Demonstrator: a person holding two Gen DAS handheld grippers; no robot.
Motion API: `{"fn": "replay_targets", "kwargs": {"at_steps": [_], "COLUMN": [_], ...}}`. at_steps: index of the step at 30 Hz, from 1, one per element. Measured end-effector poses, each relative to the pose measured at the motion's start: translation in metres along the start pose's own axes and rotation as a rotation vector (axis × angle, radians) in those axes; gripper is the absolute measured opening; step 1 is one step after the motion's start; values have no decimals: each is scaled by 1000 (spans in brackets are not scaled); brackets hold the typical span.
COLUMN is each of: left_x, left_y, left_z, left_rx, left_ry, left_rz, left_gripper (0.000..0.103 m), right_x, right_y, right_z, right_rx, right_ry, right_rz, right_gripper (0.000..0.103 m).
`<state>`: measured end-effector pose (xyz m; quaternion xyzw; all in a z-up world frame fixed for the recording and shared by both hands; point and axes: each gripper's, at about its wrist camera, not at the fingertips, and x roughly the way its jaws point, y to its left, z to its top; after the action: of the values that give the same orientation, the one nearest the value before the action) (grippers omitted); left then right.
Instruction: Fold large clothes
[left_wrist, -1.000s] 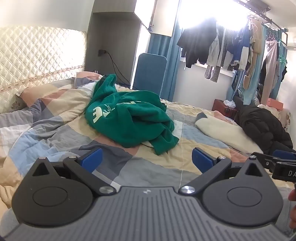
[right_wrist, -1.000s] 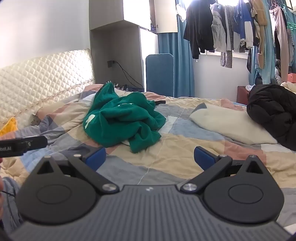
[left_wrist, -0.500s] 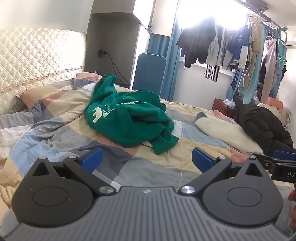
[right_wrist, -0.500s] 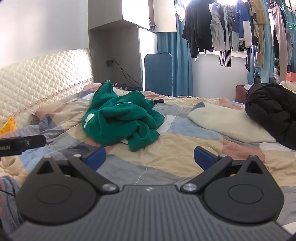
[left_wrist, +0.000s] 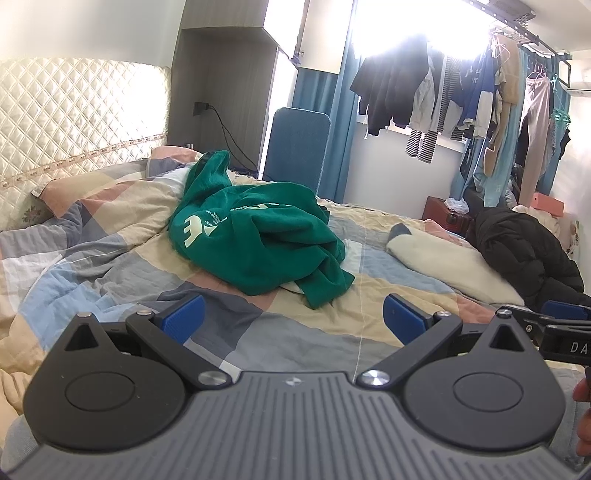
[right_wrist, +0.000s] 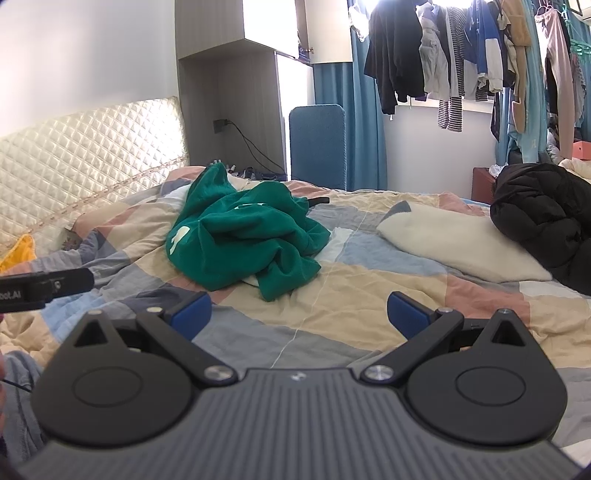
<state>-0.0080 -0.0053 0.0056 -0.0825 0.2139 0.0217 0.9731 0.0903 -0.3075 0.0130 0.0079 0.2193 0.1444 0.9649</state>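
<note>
Over the bed's near edge, my left gripper (left_wrist: 293, 317) hangs with its blue pads spread wide and empty above the patchwork quilt (left_wrist: 110, 258). The crumpled green sweatshirt (left_wrist: 258, 240) lies mid-bed, toward the headboard (left_wrist: 74, 110), well apart from the pads. From the right wrist, my right gripper (right_wrist: 299, 314) is likewise spread and empty; the green sweatshirt (right_wrist: 247, 236) sits ahead, left of a cream pillow (right_wrist: 458, 240) and black puffer jacket (right_wrist: 543, 214).

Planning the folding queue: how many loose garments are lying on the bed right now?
2. A crumpled green sweatshirt lies mid-bed on the patchwork quilt; a black puffer jacket is heaped at the bed's right edge. More may be hidden beneath them.
</note>
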Motion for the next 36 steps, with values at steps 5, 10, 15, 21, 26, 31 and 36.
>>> {"fn": "replay_targets", "kwargs": {"at_steps": [5, 10, 15, 21, 26, 31, 36], "left_x": [1, 1, 1, 1, 0, 0, 0], "left_y": [0, 0, 1, 1, 1, 0, 0], "left_z": [0, 0, 0, 0, 0, -1, -2], "left_rx": [1, 4, 4, 4, 6, 7, 7], "left_ry": [0, 1, 0, 0, -1, -3, -3], "left_rz": [1, 2, 2, 1, 0, -2, 1], "left_gripper": [103, 103, 103, 103, 103, 103, 103], "right_x": [-1, -2, -2, -2, -1, -2, -1], "right_y": [0, 0, 0, -1, -1, -2, -2], "right_z": [-1, -2, -2, -4, -5, -7, -6], "right_rx": [1, 3, 3, 6, 7, 8, 9], "right_ry": [2, 3, 4, 5, 6, 7, 8], "right_rz": [0, -3, -4, -1, -2, -1, 0], "right_gripper": [103, 103, 103, 103, 103, 103, 103]}}
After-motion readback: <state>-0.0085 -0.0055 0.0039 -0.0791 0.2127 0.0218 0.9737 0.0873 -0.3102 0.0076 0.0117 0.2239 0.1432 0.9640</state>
